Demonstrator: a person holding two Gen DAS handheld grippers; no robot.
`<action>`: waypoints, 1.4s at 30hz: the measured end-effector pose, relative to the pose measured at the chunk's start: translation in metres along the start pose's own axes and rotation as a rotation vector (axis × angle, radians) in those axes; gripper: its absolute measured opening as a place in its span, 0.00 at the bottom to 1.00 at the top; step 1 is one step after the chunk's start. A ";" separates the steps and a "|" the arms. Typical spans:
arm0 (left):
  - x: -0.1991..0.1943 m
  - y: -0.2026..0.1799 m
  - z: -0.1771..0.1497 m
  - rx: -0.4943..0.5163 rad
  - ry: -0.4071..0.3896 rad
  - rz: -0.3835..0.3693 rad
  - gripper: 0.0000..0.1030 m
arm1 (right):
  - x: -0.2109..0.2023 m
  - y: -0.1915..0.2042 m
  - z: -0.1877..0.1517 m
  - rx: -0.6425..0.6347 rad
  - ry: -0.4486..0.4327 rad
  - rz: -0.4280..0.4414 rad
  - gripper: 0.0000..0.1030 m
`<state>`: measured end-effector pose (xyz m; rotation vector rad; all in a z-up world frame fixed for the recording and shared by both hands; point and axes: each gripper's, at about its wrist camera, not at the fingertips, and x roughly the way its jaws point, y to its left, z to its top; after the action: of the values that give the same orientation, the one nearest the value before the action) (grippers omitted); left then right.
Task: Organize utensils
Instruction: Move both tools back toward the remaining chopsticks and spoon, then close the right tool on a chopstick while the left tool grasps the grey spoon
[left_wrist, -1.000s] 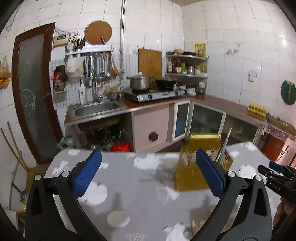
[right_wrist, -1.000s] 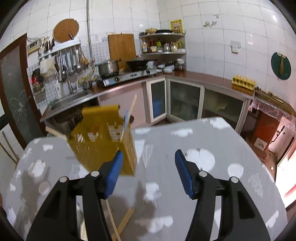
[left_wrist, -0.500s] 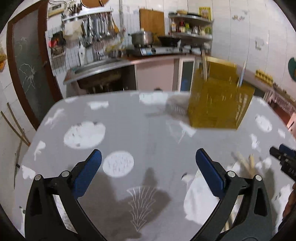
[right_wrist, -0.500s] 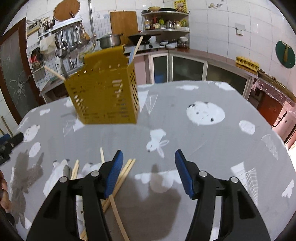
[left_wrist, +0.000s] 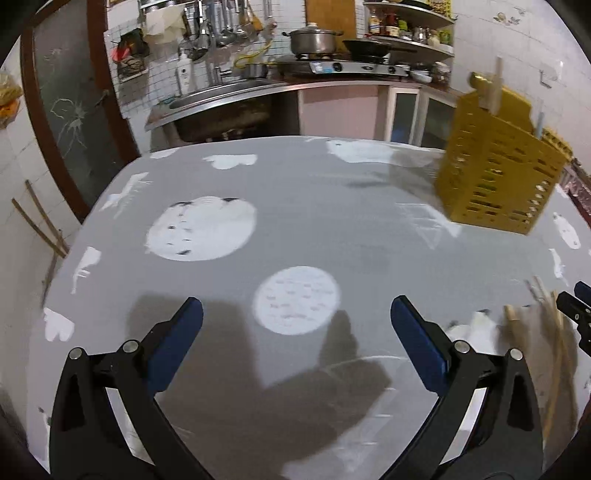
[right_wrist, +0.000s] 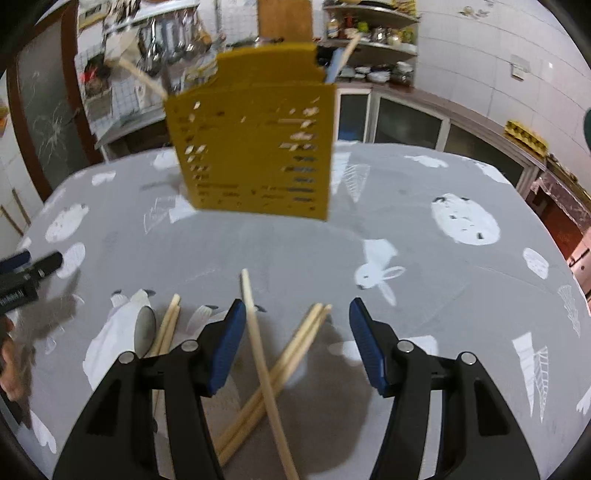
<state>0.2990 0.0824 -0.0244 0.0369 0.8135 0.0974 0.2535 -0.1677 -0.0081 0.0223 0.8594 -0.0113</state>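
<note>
A yellow perforated utensil holder (right_wrist: 255, 133) stands on the grey patterned table (right_wrist: 424, 229), with a few sticks and a blue handle poking out of its top. It also shows at the right in the left wrist view (left_wrist: 498, 170). Several wooden chopsticks (right_wrist: 273, 362) lie crossed on the cloth, and a spoon (right_wrist: 144, 328) lies to their left. My right gripper (right_wrist: 297, 332) is open and empty, hovering just over the chopsticks. My left gripper (left_wrist: 295, 328) is open and empty over bare cloth; the chopsticks (left_wrist: 554, 332) lie to its right.
Behind the table runs a kitchen counter with a sink (left_wrist: 221, 92), a gas stove with a pot (left_wrist: 314, 40) and shelves of jars. A dark door (left_wrist: 70, 103) stands at the left. The left gripper's tip shows at the left edge of the right wrist view (right_wrist: 26, 273).
Both grippers have tilted down and dropped toward the table. The chopsticks and spoon have come into view under the right gripper. The holder now looks larger and nearer.
</note>
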 end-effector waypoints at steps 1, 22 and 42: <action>0.001 0.003 0.000 -0.002 0.003 0.006 0.95 | 0.005 0.004 0.001 -0.011 0.016 -0.003 0.56; -0.013 -0.079 -0.009 0.056 0.060 -0.155 0.95 | 0.013 -0.051 0.006 0.134 0.061 -0.033 0.06; 0.008 -0.135 -0.022 0.048 0.205 -0.295 0.58 | 0.014 -0.082 -0.014 0.137 0.062 -0.069 0.06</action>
<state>0.2978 -0.0514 -0.0549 -0.0492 1.0174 -0.2003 0.2503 -0.2491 -0.0296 0.1224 0.9199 -0.1347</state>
